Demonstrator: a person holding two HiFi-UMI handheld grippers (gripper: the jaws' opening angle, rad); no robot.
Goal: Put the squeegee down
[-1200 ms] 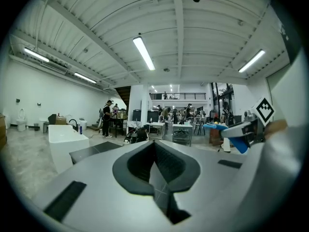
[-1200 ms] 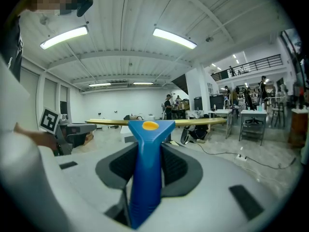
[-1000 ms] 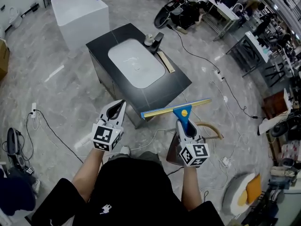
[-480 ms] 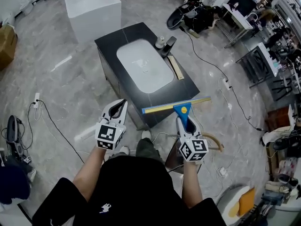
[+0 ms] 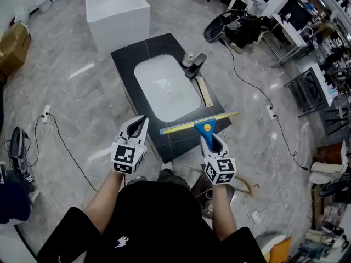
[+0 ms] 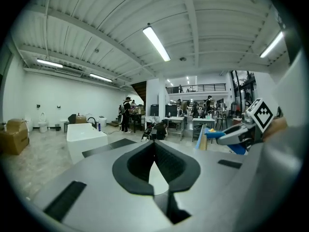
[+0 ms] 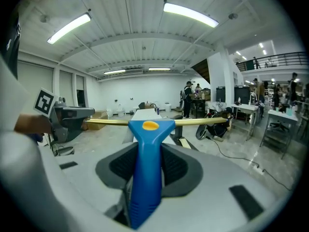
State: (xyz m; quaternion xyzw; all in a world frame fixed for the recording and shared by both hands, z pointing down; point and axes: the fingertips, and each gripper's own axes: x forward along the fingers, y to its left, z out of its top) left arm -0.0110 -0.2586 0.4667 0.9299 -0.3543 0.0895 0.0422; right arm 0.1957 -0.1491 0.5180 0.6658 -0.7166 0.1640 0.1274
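Note:
My right gripper (image 5: 210, 139) is shut on the blue handle of the squeegee (image 5: 205, 127). Its long yellow blade lies crosswise above the near edge of the black counter (image 5: 186, 129). In the right gripper view the handle (image 7: 147, 168) stands up between the pads, with the blade (image 7: 198, 122) level across the view. My left gripper (image 5: 142, 119) hovers beside the counter's near left corner, shut with nothing in it; its tips (image 6: 154, 143) meet. A white sink basin (image 5: 167, 89) is set into the counter top.
A black faucet (image 5: 194, 64) and a small cup (image 5: 188, 56) stand at the basin's far side. A pale wooden strip (image 5: 205, 91) lies on the counter's right. A white block (image 5: 118, 12) stands beyond. Cables (image 5: 55, 141) run over the marble floor.
Both grippers have come closer to the counter. The squeegee blade, earlier short of the near corner, now hangs over the counter's near edge. The grip on the handle is unchanged.

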